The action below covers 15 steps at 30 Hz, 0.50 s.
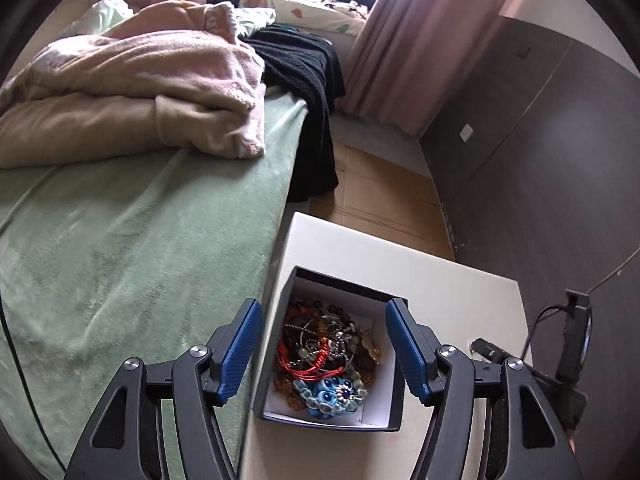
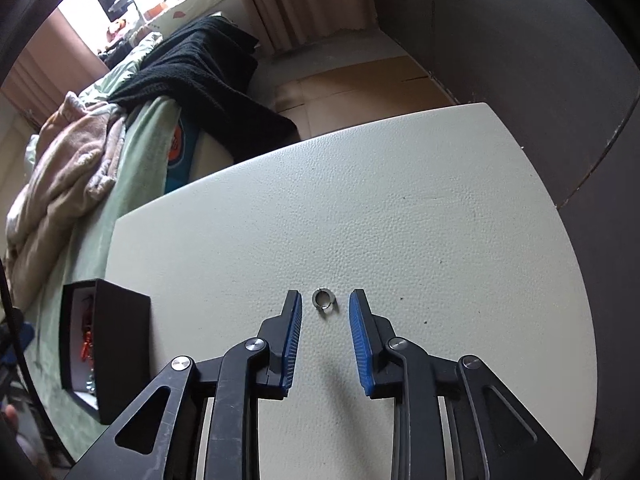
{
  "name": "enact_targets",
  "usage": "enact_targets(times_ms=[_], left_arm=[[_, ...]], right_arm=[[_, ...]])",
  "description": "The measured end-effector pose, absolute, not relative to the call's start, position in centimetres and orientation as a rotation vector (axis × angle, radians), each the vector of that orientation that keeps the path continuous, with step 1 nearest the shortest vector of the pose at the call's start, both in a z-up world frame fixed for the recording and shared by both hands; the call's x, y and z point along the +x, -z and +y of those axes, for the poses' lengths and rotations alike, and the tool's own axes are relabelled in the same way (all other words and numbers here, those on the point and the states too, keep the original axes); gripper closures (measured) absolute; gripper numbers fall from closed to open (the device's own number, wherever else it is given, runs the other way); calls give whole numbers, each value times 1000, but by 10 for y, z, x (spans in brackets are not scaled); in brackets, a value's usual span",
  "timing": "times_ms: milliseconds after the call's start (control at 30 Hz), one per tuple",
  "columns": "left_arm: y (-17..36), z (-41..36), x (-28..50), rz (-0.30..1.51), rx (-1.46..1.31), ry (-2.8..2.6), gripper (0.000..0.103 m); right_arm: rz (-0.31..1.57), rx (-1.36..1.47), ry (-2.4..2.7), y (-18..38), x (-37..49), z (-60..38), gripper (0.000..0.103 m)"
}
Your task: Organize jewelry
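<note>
1. Jewelry (image 1: pixel 326 360) lies heaped in a small black box (image 1: pixel 394 396) with a white lining: red cord bracelets, dark bead strands, silvery chains and a blue flower-shaped piece with pale blue beads nearest the camera.
2. The box stands open on the white surface (image 1: pixel 460 292), at its edge next to the bed (image 1: pixel 120 260). In the right wrist view the same box sits at the surface's left edge, well apart from the right claw.
3. The left claw (image 1: pixel 324 346) hangs above the box with its blue pads set wide — one over the bed-side wall, the other over the opposite wall. Nothing is between the pads but the box's contents below, and they grip nothing.
4. A small silver ring (image 2: pixel 324 299) lies flat on the bare surface, alone, near its middle.
5. The right claw (image 2: pixel 325 306) points down at the ring with its jaws partly open. The ring sits between the two fingertips, clear of both pads — a gap shows on each side, so it is not gripped.
6. On the bed, over a green cover, lie a crumpled pink blanket (image 1: pixel 132 92) and a black knitted cloth (image 1: pixel 304 76) that hangs over the edge towards the floor.
7. Pink curtains (image 1: pixel 424 40) hang beyond the bed, and flattened cardboard (image 1: pixel 384 196) covers the floor between the surface and the curtains.
8. A black cable and a small black device (image 1: pixel 576 344) sit at the surface's right edge in the left wrist view.
</note>
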<state>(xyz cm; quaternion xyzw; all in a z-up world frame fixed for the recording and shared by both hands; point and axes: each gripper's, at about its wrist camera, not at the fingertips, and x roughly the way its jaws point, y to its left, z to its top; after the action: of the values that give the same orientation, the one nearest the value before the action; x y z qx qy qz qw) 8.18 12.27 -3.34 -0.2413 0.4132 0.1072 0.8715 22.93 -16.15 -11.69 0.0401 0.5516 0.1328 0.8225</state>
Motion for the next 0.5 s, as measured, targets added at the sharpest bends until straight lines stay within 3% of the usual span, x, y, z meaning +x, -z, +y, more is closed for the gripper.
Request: enact_targets(times_ms=[300,333,500], left_arm=[[35,129,87,864,-506,-231,38],[34,130,86,859,-505,-234,38],[32,134,81,850,-512,-237,38]], right_arm=[[1153,-52,-244,125,237,-142,78],[1154,-84,-249,126,236,-137,89],[1184,-15,-305,120,231,-141,89]])
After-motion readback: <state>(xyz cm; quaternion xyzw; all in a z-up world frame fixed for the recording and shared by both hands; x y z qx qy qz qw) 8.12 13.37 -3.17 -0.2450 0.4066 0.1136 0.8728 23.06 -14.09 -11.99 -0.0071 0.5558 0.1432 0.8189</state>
